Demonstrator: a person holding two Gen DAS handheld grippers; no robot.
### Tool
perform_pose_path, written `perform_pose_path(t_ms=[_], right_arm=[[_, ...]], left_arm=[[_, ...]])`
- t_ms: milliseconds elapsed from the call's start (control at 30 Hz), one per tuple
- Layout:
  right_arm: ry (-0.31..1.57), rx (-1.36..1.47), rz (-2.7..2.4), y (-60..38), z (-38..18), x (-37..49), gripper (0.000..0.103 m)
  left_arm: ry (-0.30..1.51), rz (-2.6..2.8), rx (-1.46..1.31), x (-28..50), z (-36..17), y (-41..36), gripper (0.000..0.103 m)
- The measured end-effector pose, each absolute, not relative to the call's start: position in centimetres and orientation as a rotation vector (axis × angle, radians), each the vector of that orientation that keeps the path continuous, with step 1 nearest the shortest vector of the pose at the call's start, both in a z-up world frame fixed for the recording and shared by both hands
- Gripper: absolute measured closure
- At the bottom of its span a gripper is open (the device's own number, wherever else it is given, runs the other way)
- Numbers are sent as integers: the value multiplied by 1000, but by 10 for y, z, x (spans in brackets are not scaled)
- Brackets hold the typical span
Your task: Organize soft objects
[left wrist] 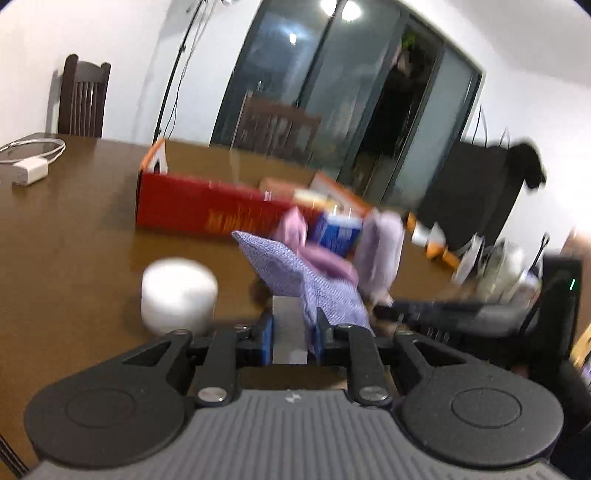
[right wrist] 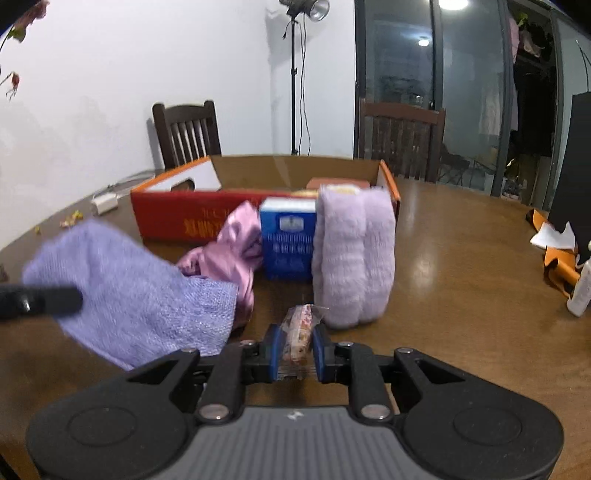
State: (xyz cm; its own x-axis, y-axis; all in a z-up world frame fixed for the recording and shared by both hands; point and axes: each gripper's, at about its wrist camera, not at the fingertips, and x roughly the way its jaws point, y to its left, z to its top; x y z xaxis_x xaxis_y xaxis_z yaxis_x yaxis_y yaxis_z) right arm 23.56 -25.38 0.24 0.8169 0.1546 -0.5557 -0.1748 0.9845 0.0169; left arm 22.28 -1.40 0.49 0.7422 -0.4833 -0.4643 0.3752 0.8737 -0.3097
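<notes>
Home, dining/living room. Cues: big round-edged brown wood desk (right wrist: 461,258) with dark slatted wooden chairs (right wrist: 186,131) around it; plain white wall (right wrist: 110,74); dark-framed sliding glass doors (right wrist: 436,92) reflecting ceiling lights, clothes hanging behind them at the far right. Household clutter on the desk: open red carton (right wrist: 177,218), blue box (right wrist: 288,240), white charger with cable (left wrist: 31,171), white roll (left wrist: 179,297), purple knit cloth (right wrist: 140,291), pink satin cloth (right wrist: 229,251), fluffy lilac towel (right wrist: 352,258). One non-domestic item: a studio light on a stand (right wrist: 301,11) by the wall, so a home rigged for recording.
</notes>
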Motion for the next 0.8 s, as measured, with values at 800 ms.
perform_pose_path(t_ms=[800], right_arm=[[611,248,408,-244,-2,262,59]], left_arm=[[653,-410,-330,249,-10,-1,80]])
